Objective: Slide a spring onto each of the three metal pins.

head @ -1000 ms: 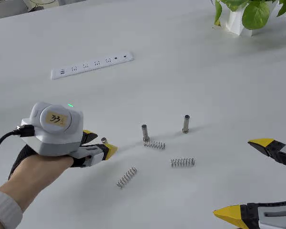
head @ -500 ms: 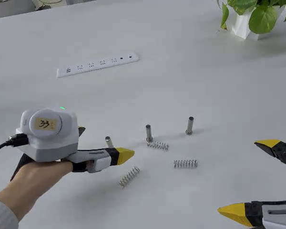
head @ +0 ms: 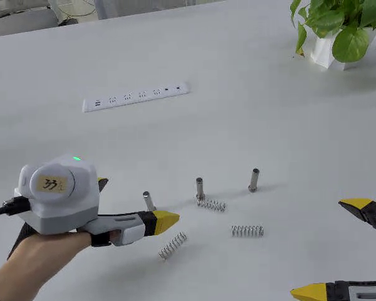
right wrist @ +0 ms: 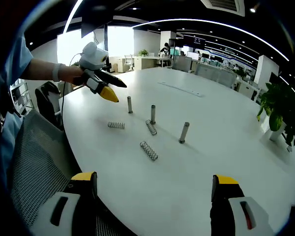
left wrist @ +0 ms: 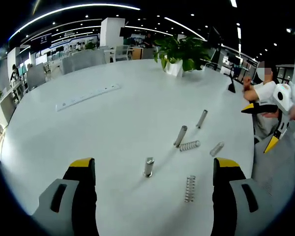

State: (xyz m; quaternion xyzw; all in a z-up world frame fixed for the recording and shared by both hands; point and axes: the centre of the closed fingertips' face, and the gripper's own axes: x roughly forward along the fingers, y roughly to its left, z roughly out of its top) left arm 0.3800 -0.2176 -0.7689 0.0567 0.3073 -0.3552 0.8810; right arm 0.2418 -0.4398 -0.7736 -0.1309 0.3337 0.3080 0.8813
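Left gripper (left wrist: 155, 163) spread | right gripper (right wrist: 154, 178) spread | white table (head: 238, 125): power strip (head: 136, 96), potted plant (head: 338, 25) | office ceiling lights (left wrist: 73, 9) overhead

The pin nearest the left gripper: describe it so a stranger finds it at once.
On the white table, three metal pins stand in a row. It is the end pin by the left gripper; the middle pin has a spring at its base.

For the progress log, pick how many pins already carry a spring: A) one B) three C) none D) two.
C: in the head view the near spring, middle spring and right spring all lie flat on the table, while the left pin, middle pin and right pin stand bare.
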